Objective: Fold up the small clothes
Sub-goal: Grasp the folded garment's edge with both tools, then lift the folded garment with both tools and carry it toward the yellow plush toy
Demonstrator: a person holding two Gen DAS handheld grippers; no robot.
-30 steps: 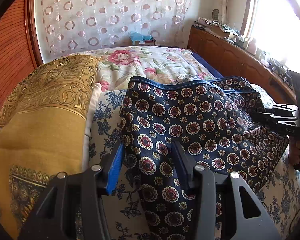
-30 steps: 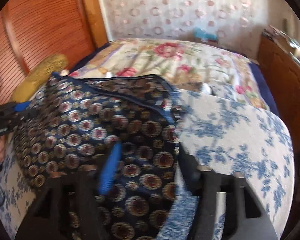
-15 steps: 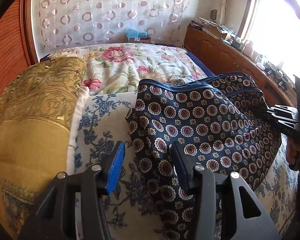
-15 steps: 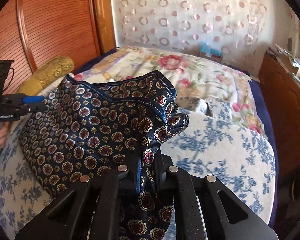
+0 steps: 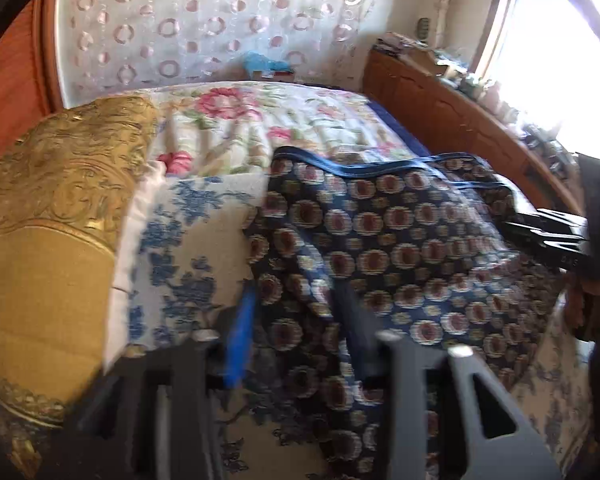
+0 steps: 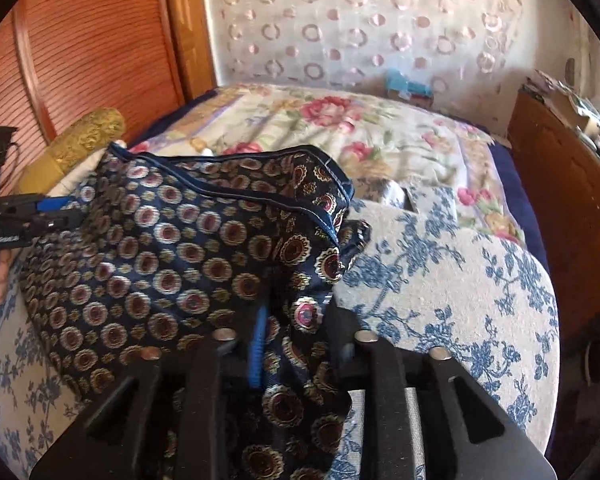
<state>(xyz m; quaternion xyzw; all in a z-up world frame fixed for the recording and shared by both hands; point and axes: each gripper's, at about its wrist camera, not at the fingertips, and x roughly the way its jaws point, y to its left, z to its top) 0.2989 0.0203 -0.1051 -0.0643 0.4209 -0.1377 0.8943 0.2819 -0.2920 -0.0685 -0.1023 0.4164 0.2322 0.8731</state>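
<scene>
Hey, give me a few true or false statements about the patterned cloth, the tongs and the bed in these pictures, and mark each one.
1. The navy medallion cloth has a blue piped edge. True.
2. The right tongs have their fingers spread, with cloth between them. True.
3. The cloth lies on a bare wooden floor. False: it lies on a blue-flowered white cover.
4. A gold pillow lies to the left of the cloth. True.
5. The left tongs are clamped shut on the gold pillow. False: their fingers stand apart at the cloth's edge.
</scene>
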